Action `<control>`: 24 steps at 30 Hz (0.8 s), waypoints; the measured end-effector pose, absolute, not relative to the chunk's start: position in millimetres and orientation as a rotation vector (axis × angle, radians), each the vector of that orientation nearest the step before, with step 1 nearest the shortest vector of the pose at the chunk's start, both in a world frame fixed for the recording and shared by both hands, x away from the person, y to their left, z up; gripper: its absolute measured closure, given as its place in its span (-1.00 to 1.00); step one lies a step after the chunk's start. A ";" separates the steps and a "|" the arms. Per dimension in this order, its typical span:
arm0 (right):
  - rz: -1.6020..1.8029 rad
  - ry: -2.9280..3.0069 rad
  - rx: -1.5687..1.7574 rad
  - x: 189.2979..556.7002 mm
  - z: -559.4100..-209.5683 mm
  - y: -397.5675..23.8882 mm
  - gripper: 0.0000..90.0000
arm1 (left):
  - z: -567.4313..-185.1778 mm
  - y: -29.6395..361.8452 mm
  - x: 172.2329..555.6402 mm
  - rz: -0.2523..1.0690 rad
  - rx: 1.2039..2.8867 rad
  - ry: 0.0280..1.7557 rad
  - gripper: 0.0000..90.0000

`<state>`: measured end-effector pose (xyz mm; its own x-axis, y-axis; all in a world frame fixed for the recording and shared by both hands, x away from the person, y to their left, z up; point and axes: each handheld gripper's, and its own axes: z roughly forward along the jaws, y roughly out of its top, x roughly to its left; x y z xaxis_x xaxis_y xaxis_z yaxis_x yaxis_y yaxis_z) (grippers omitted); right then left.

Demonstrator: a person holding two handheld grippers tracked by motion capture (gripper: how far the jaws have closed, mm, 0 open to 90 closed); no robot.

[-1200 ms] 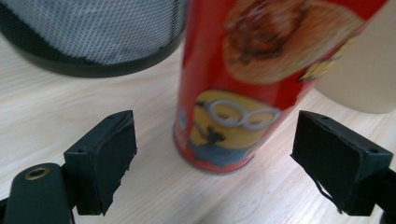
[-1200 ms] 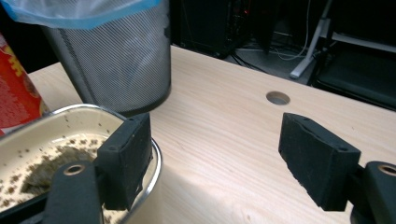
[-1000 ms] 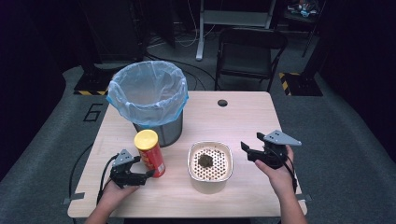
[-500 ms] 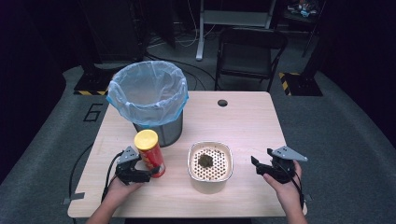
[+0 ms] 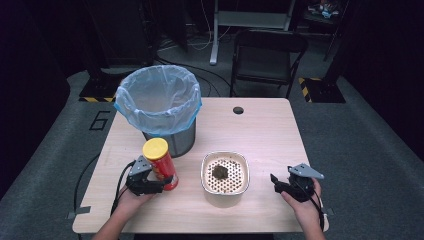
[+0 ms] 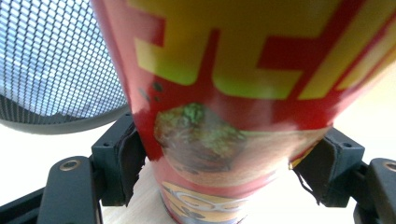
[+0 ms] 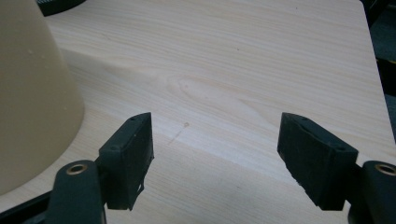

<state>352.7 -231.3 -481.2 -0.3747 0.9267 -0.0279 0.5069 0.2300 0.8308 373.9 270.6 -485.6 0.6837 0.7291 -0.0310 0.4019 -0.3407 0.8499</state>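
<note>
A red chips can (image 5: 160,165) with a yellow lid stands upright on the table's front left. My left gripper (image 5: 162,186) reaches it from the front. Its jaws have just been closing, and the pads (image 6: 126,158) now press both sides of the can (image 6: 233,70) low on its body. A beige bowl (image 5: 206,175) with a perforated insert sits in the front middle with a dark lump (image 5: 220,171) in it. My right gripper (image 5: 276,183) hovers low to the bowl's right. That gripper (image 7: 217,140) is open over bare wood, with the bowl's wall (image 7: 32,93) at its left.
A mesh trash bin (image 5: 159,100) with a blue liner stands just behind the can, and its mesh (image 6: 56,60) shows close by. A cable hole (image 5: 238,110) marks the table's (image 5: 260,130) far side. A folding chair (image 5: 267,55) stands beyond the table.
The left jaws have closed in onto the can. The right hand has come down toward the table and settled nearer the front edge, its jaws still apart.
</note>
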 end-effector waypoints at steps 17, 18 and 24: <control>0.987 2.012 1.345 364.7 -498.5 -234.3 -0.40 | -457.1 281.5 355.9 0.402 1.982 0.873 -0.46; 0.988 2.010 1.345 365.0 -498.7 -234.6 -0.40 | -455.3 281.3 355.1 0.401 1.981 0.871 -0.46; 0.993 2.013 1.353 364.7 -500.1 -234.2 -0.40 | -439.5 277.6 350.3 0.390 1.971 0.853 -0.46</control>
<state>364.7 -234.2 -500.1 -0.3698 0.9290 -0.0165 0.5520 0.2340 0.8003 350.3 277.6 -439.5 0.7090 0.7022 -0.0658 0.4093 -0.3338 0.8491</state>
